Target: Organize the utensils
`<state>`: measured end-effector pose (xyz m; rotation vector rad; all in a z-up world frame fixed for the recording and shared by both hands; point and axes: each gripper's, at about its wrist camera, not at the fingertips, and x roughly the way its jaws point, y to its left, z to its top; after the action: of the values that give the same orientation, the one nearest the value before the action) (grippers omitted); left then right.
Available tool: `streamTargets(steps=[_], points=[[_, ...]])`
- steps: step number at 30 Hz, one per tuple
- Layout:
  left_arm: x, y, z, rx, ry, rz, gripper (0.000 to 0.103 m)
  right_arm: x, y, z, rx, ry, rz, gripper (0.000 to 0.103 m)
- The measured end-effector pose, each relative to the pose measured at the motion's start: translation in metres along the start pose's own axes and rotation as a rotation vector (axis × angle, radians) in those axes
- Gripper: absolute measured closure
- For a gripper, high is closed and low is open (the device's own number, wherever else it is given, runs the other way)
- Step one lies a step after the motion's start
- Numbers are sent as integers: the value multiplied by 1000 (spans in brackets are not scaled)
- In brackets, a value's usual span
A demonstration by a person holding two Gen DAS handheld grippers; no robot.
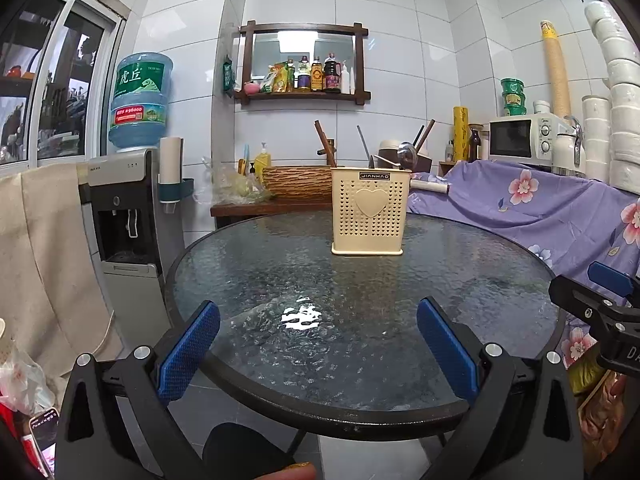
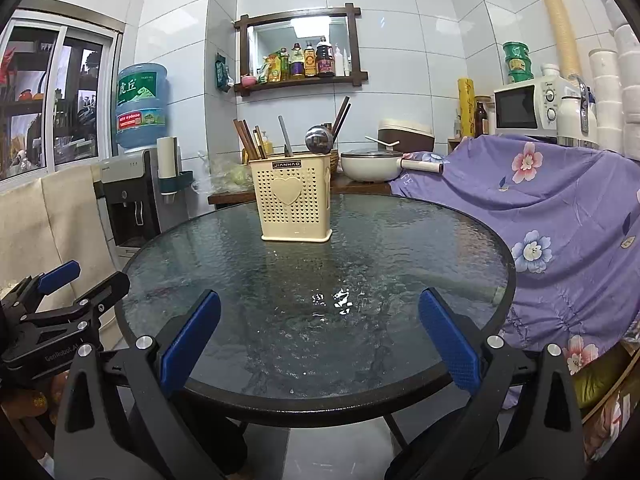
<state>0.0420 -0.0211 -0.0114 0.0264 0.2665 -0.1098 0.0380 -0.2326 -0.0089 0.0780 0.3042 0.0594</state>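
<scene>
Scanning from the left edge of the left wrist view, we read "虎丘" on the blue water jug [image 1: 140,100] at upper left. Centre frame, the cream utensil holder [image 1: 370,211] stands upright on the round glass table [image 1: 256,264], labelled "JIANHAO" — chopsticks [image 2: 250,140] and a ladle [image 2: 319,138] poke out, their lower ends hidden. Both our left gripper [image 1: 318,350] and right gripper [image 2: 320,344] gape wide, empty. At right the microwave [image 2: 530,106] brand is unreadable — cloth covers whatever it stands on.
</scene>
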Motion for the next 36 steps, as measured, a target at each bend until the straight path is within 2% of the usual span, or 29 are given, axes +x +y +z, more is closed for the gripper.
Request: streamTargets(steps=[36], points=[[1,0,0,-14,9,-17,6,1,4,-1,-27,-2,-3,6]])
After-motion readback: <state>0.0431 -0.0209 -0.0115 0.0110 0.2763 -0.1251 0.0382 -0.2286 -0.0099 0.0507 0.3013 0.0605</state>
